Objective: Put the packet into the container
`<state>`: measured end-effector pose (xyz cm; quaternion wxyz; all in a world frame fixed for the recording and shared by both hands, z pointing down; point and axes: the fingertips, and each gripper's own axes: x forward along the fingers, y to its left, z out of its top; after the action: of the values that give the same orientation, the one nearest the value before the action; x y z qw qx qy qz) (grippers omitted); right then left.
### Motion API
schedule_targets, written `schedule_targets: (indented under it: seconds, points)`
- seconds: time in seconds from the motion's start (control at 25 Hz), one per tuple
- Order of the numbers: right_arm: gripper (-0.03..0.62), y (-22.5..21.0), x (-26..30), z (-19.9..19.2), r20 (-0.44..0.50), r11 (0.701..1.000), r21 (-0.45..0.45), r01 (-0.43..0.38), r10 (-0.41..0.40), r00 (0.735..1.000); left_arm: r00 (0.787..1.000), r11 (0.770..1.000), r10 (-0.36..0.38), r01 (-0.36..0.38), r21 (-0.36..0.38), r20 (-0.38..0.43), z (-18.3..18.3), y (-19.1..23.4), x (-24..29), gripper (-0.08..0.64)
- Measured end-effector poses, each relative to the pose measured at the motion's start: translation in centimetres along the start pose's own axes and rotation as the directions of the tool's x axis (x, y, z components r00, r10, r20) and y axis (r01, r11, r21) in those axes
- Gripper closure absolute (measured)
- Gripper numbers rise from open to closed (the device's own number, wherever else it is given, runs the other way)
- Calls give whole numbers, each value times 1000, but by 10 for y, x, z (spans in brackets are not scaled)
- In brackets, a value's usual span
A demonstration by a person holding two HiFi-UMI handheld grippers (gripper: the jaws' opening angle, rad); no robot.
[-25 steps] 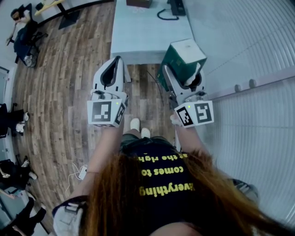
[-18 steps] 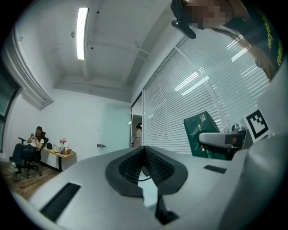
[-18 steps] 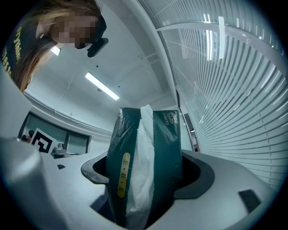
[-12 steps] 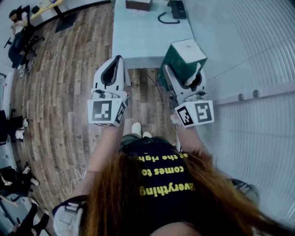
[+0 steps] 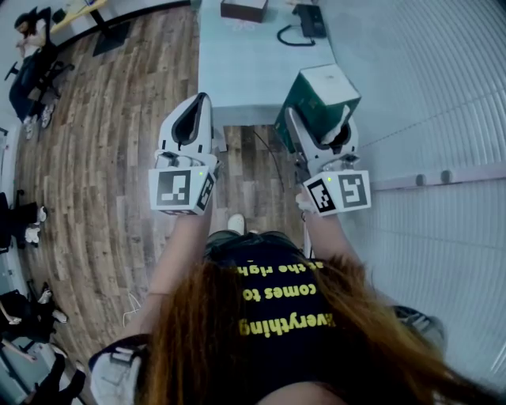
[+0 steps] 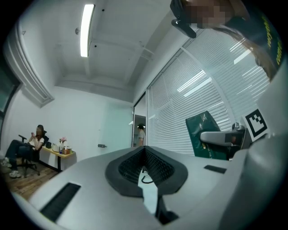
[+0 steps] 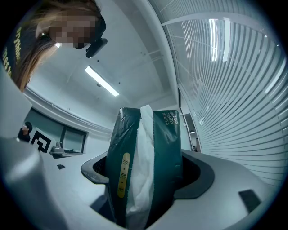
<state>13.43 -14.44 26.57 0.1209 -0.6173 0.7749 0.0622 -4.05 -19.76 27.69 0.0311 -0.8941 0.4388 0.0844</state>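
Note:
A dark green tissue packet (image 5: 319,96) with white tissue showing along its opening (image 7: 143,170) is clamped in my right gripper (image 5: 310,119), held upright at chest height. In the right gripper view the packet fills the space between the jaws of the right gripper (image 7: 146,182). My left gripper (image 5: 194,107) is level with it on the left, shut with nothing in it; in the left gripper view its dark pads (image 6: 145,167) meet. A brown box (image 5: 243,8) stands at the far end of the pale table (image 5: 245,71) ahead.
A black device with a coiled cable (image 5: 304,22) lies on the table's far right. A wall of white blinds (image 5: 443,95) runs along the right. Wooden floor (image 5: 103,158) lies to the left, with seated people (image 5: 32,47) at the far left edge.
Both grippers and the packet keep their pose. The table and brown box have slid slightly nearer in the head view as the person moves forward.

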Motion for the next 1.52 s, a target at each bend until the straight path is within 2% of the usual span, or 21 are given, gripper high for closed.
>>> schedule_targets:
  seconds: [0.44, 0.72, 0.96, 1.52]
  points:
    - [207, 9, 28, -12, -9, 1000, -2, 0, 0, 1000, 1000, 1000, 19, -19, 2, -5, -11, 36, 5, 558]
    - [207, 7, 35, -20, -27, 1000, -2, 3, -3, 1000, 1000, 1000, 21, -21, -10, -15, -19, 43, 10, 558]
    - [207, -12, 42, -23, -28, 1000, 2, 11, -11, 1000, 999, 999, 39, -39, -16, -22, -23, 44, 21, 558]
    - [207, -56, 82, -20, -15, 999, 12, -43, 43, 999, 997, 997, 81, -81, -2, -2, -15, 35, 75, 558]
